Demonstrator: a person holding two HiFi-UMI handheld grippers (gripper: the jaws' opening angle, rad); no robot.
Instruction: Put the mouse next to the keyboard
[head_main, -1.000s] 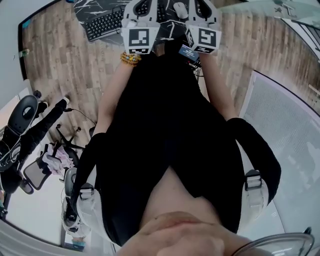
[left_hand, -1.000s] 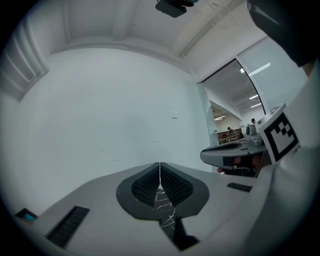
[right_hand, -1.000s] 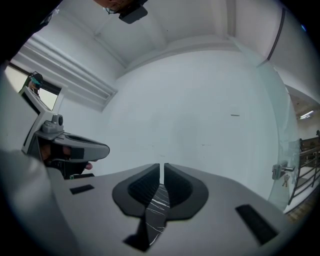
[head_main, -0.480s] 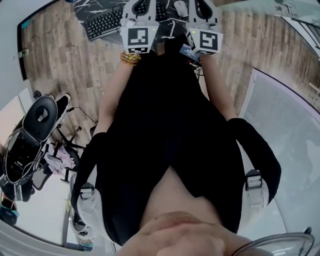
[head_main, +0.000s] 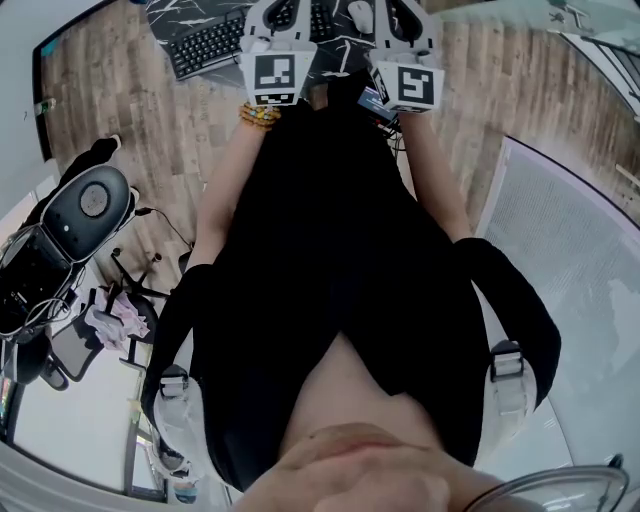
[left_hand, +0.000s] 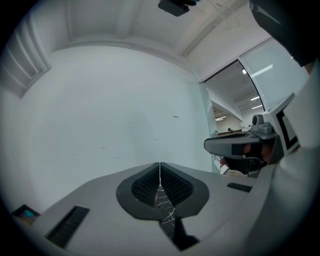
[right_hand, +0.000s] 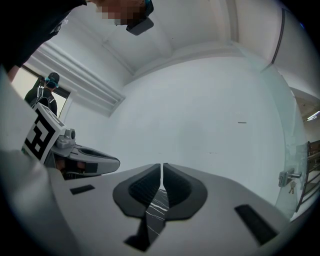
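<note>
Black marbled mat (head_main: 338, 62) at the far edge carries one dark keyboard (head_main: 205, 42) and one white mouse (head_main: 360, 14). The mouse lies to the keyboard's right, showing between the two grippers. The left gripper (left_hand: 160, 172) has its jaws pressed together on nothing. The right gripper (right_hand: 162, 172) is likewise closed and empty. Wood-grain planks (head_main: 130, 120) spread around the mat, and a plain white wall (left_hand: 100, 115) stands beyond. One office chair (head_main: 85, 205) crowds the near left.

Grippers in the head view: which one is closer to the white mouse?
The right gripper, right beside the white oval mouse; the left gripper sits farther off, by the black keyboard.
</note>
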